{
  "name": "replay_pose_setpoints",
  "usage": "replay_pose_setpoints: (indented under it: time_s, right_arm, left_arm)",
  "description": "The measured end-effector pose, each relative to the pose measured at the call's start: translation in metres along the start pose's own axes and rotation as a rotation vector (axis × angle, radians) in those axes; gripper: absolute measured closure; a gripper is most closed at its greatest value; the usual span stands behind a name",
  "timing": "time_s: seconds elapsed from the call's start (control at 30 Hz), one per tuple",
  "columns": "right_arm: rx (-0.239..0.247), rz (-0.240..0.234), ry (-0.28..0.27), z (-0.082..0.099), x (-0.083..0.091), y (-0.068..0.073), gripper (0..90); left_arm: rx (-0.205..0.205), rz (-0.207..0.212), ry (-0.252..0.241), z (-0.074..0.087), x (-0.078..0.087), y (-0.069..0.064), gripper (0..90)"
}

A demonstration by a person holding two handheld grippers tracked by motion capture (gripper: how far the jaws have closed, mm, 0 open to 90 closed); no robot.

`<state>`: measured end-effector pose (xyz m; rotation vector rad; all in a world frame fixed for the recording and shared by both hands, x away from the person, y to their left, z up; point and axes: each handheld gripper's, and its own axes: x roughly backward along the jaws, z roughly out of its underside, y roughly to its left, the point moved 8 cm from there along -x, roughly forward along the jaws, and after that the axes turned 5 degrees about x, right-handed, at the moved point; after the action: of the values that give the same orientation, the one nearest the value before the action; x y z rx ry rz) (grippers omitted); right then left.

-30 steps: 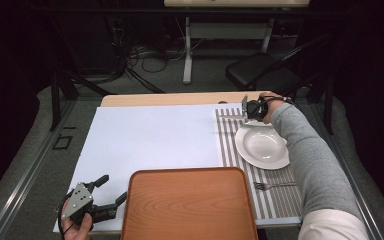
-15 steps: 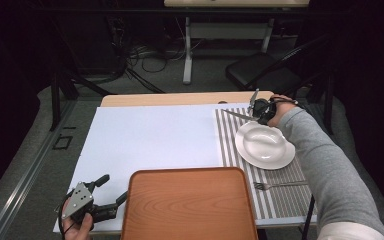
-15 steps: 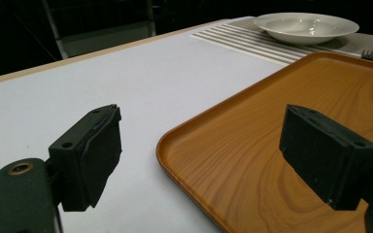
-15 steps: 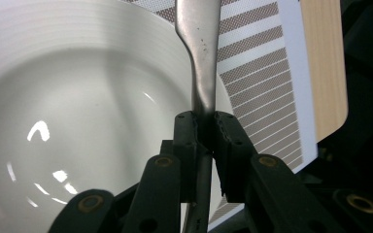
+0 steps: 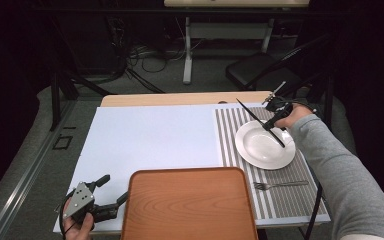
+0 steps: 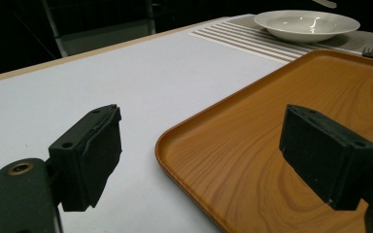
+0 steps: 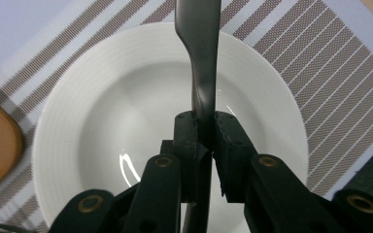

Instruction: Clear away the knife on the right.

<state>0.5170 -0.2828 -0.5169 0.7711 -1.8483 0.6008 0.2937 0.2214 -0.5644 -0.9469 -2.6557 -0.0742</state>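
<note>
At table's near-left corner: left hand-held gripper (image 5: pixel 111 190) idle, jaws spread, nothing between | centre: wooden tray (image 5: pixel 190 205) bare | right: right hand-held gripper (image 5: pixel 271 121) clenched on knife (image 5: pixel 252 116), held above white plate (image 5: pixel 265 146) on striped placemat (image 5: pixel 230 135) | step: carrying knife | next: likely lay it beside plate, opposite fork (image 5: pixel 279 185)

Knife (image 7: pixel 197 58) tip cut off by top edge, right gripper view

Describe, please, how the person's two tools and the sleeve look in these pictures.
Both are black. The left tool carries a grey three-cornered plate, with a black cable looping at its rear. The right tool has block-shaped pads and brass-coloured pivot screws. The right arm wears a grey sleeve.
</note>
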Motion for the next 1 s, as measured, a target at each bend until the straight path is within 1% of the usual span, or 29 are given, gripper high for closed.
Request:
replay_pose_setpoints:
  time_s: [0.07,0.1,0.13,0.17,0.2,0.23,0.27,0.3,0.33,0.37,0.4,0.53,0.6,0.63,0.7,0.8,0.87,0.9,0.93,0.97,1.0]
  right_arm:
    - [-0.048,-0.036,-0.008,0.002,0.002,0.0,80.4]
    - [-0.081,-0.049,0.001,0.005,0.003,0.002,80.4]
    - [-0.079,-0.054,-0.013,0.005,0.002,0.0,80.4]
    - [-0.1,-0.06,-0.026,0.006,0.001,0.001,80.5]
    - [-0.115,-0.065,-0.015,0.008,0.002,0.001,80.4]
    - [-0.128,-0.065,-0.016,0.009,0.002,0.001,80.4]
    - [-0.154,-0.073,-0.016,0.011,0.003,0.002,80.5]
    - [-0.183,-0.08,-0.034,0.011,0.002,0.004,80.4]
    - [-0.207,-0.089,-0.03,0.012,0.003,0.005,80.5]
    - [-0.249,-0.095,-0.036,0.013,0.004,0.007,80.4]
    - [-0.257,-0.1,-0.048,0.013,0.004,0.007,80.5]
    - [-0.318,-0.116,-0.053,0.017,0.008,0.011,80.5]
    - [-0.338,-0.122,-0.068,0.019,0.009,0.014,80.5]
    - [-0.347,-0.123,-0.063,0.02,0.01,0.015,80.5]
    - [-0.349,-0.128,-0.069,0.022,0.012,0.017,80.4]
    - [-0.372,-0.141,-0.079,0.025,0.016,0.022,80.5]
    - [-0.366,-0.147,-0.087,0.026,0.019,0.026,80.5]
    - [-0.361,-0.144,-0.077,0.028,0.021,0.029,80.4]
    - [-0.358,-0.146,-0.083,0.028,0.021,0.032,80.5]
    - [-0.356,-0.15,-0.072,0.03,0.023,0.035,80.4]
    - [-0.349,-0.152,-0.078,0.031,0.024,0.038,80.5]
  left_arm:
    - [0.003,0.001,-0.002,0.0,0.0,0.0,15.7]
    - [0.004,0.001,-0.003,0.0,0.0,0.0,15.7]
    - [0.004,0.002,-0.002,0.0,0.0,0.0,15.7]
    - [0.003,0.003,-0.002,0.0,0.0,0.0,15.7]
    - [0.003,0.005,-0.002,0.0,0.0,0.0,15.6]
    - [0.002,0.007,-0.002,0.0,0.0,0.0,15.7]
    - [0.002,0.009,-0.002,0.0,-0.001,0.0,15.7]
    - [0.003,0.012,-0.001,0.0,-0.001,-0.001,15.6]
    - [0.004,0.013,-0.002,0.0,-0.001,-0.001,15.7]
    - [0.004,0.014,-0.003,-0.001,-0.002,-0.001,15.7]
    - [0.004,0.018,-0.003,-0.001,-0.002,-0.001,15.7]
    - [0.003,0.023,-0.006,-0.001,-0.003,-0.001,15.7]
    - [0.005,0.025,-0.005,-0.001,-0.003,-0.001,15.7]
    - [0.007,0.023,-0.007,-0.001,-0.003,-0.001,15.7]
    - [0.007,0.025,-0.007,-0.001,-0.003,0.0,15.7]
    - [0.011,0.024,-0.009,-0.002,-0.004,-0.001,15.7]
    - [0.008,0.025,-0.008,-0.002,-0.003,-0.001,15.7]
    - [0.008,0.024,-0.007,-0.002,-0.003,-0.001,15.7]
    - [0.009,0.022,-0.007,-0.002,-0.003,-0.001,15.6]
    - [0.008,0.02,-0.007,-0.002,-0.003,-0.001,15.7]
    - [0.009,0.019,-0.008,-0.002,-0.003,-0.001,15.7]
